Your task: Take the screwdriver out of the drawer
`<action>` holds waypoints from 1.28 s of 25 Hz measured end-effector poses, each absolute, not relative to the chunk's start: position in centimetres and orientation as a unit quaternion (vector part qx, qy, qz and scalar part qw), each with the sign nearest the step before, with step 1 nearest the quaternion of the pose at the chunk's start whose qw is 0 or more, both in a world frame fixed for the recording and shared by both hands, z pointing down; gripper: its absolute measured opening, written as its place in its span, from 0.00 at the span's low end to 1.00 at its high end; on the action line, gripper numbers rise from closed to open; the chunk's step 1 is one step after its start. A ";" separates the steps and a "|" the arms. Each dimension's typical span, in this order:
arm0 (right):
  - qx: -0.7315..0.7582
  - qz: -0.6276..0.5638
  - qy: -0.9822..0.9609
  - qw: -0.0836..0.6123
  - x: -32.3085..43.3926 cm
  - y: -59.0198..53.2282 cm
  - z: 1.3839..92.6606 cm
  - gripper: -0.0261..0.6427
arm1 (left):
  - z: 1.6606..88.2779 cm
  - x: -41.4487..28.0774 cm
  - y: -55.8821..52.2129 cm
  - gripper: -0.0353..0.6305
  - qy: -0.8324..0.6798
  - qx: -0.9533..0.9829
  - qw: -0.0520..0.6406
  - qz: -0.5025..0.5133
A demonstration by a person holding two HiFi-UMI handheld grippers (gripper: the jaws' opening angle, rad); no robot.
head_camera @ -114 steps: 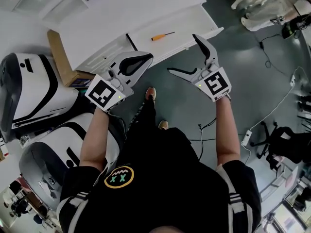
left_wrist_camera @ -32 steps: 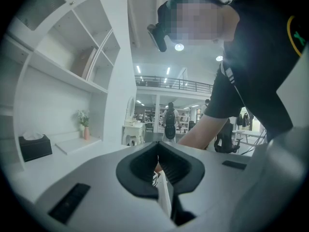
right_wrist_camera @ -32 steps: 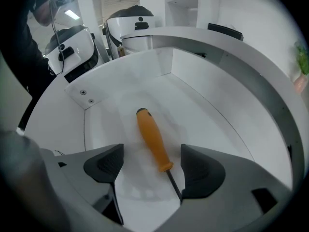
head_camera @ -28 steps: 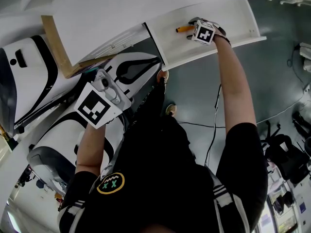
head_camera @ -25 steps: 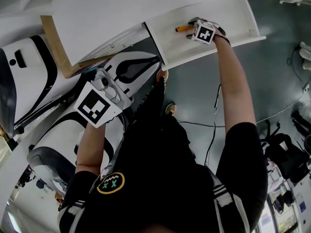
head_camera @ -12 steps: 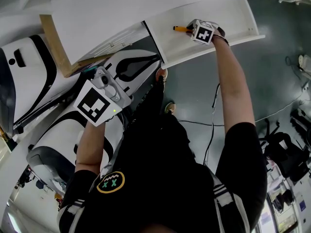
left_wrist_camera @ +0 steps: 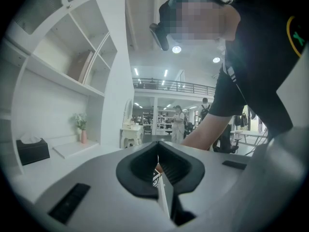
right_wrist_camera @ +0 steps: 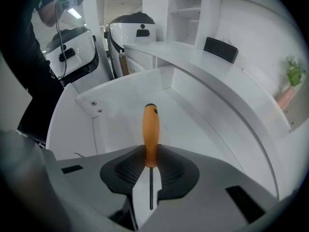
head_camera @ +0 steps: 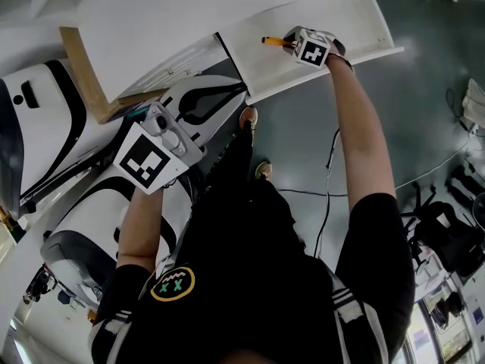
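The screwdriver [right_wrist_camera: 150, 127] has an orange handle and a thin dark shaft. My right gripper [right_wrist_camera: 150, 153] is shut on it where the handle meets the shaft, and the handle sticks out past the pads over the floor of the open white drawer [right_wrist_camera: 116, 110]. In the head view the right gripper [head_camera: 292, 42] reaches down into the drawer [head_camera: 348, 32], with the screwdriver's handle [head_camera: 273, 42] showing to its left. My left gripper [head_camera: 216, 101] hangs below the desk front, away from the drawer. Its pads [left_wrist_camera: 166, 170] are pressed together with nothing between them.
The white desk top [head_camera: 174, 21] lies behind the drawer. A wooden board [head_camera: 79, 63] leans at its left end, next to white-and-black machines [head_camera: 45, 139]. Cables [head_camera: 327, 196] run over the grey floor. Shelves hold a black box [right_wrist_camera: 220, 50] and a potted plant [right_wrist_camera: 291, 83].
The right gripper went down into the drawer and closed on the screwdriver. In the last half second it has lifted it a little off the drawer floor. The left gripper has stayed put.
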State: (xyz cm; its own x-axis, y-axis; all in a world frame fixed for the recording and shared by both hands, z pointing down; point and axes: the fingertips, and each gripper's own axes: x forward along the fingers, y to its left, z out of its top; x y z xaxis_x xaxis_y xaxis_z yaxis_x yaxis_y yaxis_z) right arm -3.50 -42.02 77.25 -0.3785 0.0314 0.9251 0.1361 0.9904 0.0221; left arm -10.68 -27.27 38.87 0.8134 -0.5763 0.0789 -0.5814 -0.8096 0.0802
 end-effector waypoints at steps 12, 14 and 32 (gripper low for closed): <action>0.062 -0.006 -0.904 0.423 -4.3 -41.8 68.2 0.18 | 38.8 -10.0 -26.2 0.08 -0.315 0.948 0.045 0.018; 0.075 -0.011 -0.917 0.392 -4.5 -41.3 65.6 0.18 | 39.1 -10.0 -25.9 0.08 -0.313 0.949 0.026 0.023; 0.165 -0.043 -0.974 0.146 0.2 -28.8 41.9 0.18 | 33.2 -6.3 -19.8 0.08 -0.319 0.947 -0.022 -0.001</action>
State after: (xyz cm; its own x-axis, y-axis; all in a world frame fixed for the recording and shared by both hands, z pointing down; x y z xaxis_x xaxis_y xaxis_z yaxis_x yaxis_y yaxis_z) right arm 0.19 -28.75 41.90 -0.9029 -0.3345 0.2700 -0.3093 0.9417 0.1324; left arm -6.27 -19.83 33.17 0.7964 -0.6045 -0.0156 -0.6046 -0.7954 -0.0421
